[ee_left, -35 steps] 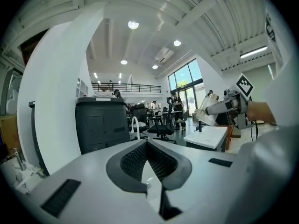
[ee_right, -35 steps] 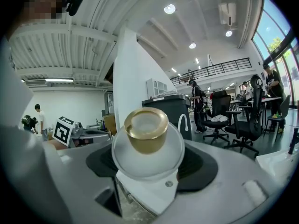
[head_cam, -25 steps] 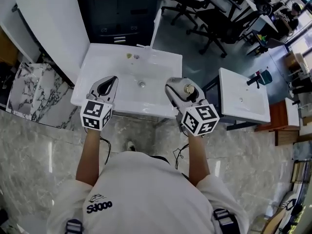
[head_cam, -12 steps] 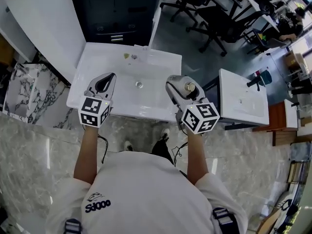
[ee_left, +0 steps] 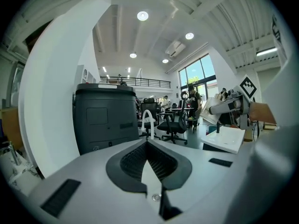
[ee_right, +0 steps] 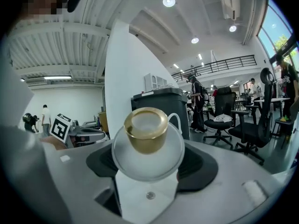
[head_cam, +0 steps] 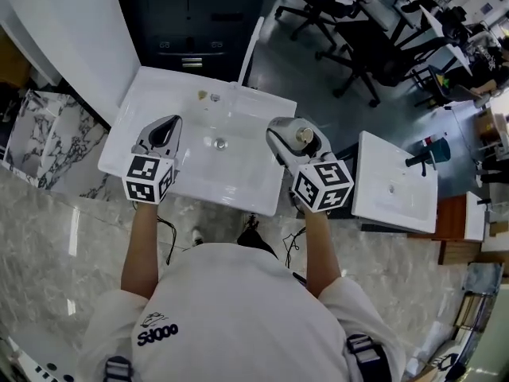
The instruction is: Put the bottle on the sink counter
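Head view: a person stands facing a white sink (head_cam: 127, 110) that lies at 12 o'clock, with a gripper in each hand. The left gripper (head_cam: 163, 128) hangs over the basin's 9 o'clock side. The right gripper (head_cam: 293, 138) hangs over the rim at 3 o'clock, holding a bottle (head_cam: 303, 136) whose gold top faces up. The drain (head_cam: 219, 143) sits between the two grippers. A white arched faucet (head_cam: 248, 46) rises at the basin's 12 o'clock edge. A second sink (head_cam: 394, 193) stands well apart at 3 o'clock.

Left gripper view: the claw is closed to a narrow seam, its dark pads meeting with nothing between them (ee_left: 147, 144). A dark cabinet (ee_left: 105, 118) stands at 11 o'clock, and the faucet (ee_left: 148, 119) at 12 o'clock.

Right gripper view: the claw (ee_right: 148, 160) is clamped on the bottle (ee_right: 149, 164). Its white shoulder fills the gap between the jaws, and its gold cap (ee_right: 145, 129) points at the camera.

The step in hand looks like the carry to the sink counter (head_cam: 266, 106), the flat rim around the basin. To do it well, keep the bottle upright and choose the widest flat stretch, probably the back corner at 1 o'clock, clear of the faucet. Lower it until the base rests fully on the rim, not over the basin slope or the outer edge. Only then open the jaws, and lift straight up so they do not tip it.
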Tool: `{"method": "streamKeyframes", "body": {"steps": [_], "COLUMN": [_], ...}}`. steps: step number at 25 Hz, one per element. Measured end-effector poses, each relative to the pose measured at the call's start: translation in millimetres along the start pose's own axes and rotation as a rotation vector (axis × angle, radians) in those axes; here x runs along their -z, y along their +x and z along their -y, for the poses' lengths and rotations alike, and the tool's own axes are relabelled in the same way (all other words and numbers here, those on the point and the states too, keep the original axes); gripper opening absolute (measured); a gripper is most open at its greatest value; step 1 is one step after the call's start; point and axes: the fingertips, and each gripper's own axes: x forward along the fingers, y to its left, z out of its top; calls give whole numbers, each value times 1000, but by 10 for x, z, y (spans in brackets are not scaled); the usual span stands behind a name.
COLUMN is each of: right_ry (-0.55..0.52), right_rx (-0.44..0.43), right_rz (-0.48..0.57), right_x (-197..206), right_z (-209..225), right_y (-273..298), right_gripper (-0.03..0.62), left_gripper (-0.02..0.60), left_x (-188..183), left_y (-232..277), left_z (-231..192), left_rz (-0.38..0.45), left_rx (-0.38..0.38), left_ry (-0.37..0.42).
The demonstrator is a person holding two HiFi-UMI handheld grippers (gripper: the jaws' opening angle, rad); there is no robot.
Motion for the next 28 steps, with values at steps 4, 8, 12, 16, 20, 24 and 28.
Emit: {"method": "streamKeyframes", "body": {"steps": [4,8,12,16,20,24,28], "right_ry": [-21,-14,-22,-21,-21,-27,-27], "right_rx": [-64,-116,-153,-184,-214,-236,-226], "right_rz": [-24,-49,-80,-106,-149,-174,-208], "right_x": [48,166,350,524,724,898,1103], "right_z": [156,304,405,519,638,754,890], "right_y": [209,442,662,874,1108,1349,1554], "right_gripper": [345,345,345,345,345,345,345], "left_gripper": [0,0,0,0,0,0,0], "left_x": [-3,72,184,279,388,508,607], "left_y": [122,210,280,354,424,492,521], "left_z": [-12,68,115,58,42,27,-1], "left_rz": [-13,-32,-39,-38,-64,-99,-125], "left_rx": [-55,-76,-96,-147,-183,-205,-216], "left_ry": [-16,-16,-27,-55,-77,-91,-99]}}
